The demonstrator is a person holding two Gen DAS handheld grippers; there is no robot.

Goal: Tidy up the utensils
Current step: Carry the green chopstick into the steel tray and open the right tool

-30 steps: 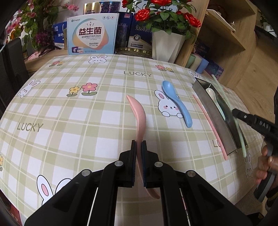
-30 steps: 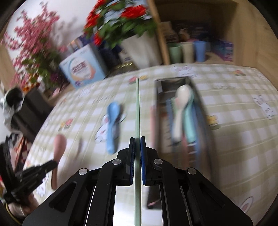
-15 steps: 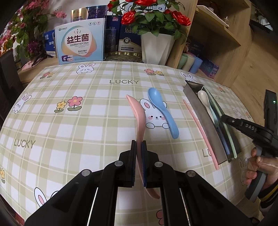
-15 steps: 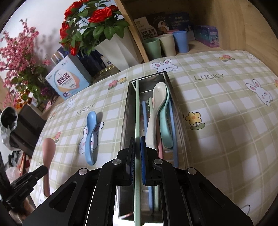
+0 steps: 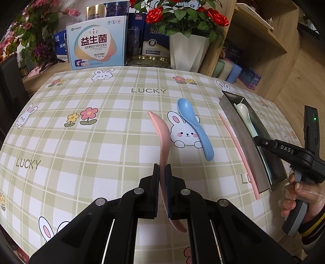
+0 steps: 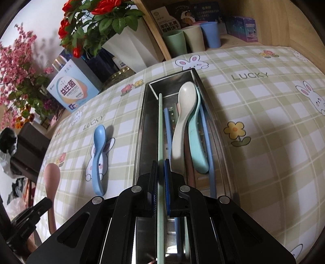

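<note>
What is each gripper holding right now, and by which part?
Left gripper: pink spoon, by its handle. Right gripper: green chopstick, along its shaft.

Red roses (image 5: 183,15) in white vase (image 5: 187,52) — blue box (image 5: 95,43), three cups (image 6: 192,39).

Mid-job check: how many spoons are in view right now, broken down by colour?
Pink spoon: 1
Blue spoon: 1
Cream spoon: 1
Mint spoon: 1
Total: 4 spoons
</note>
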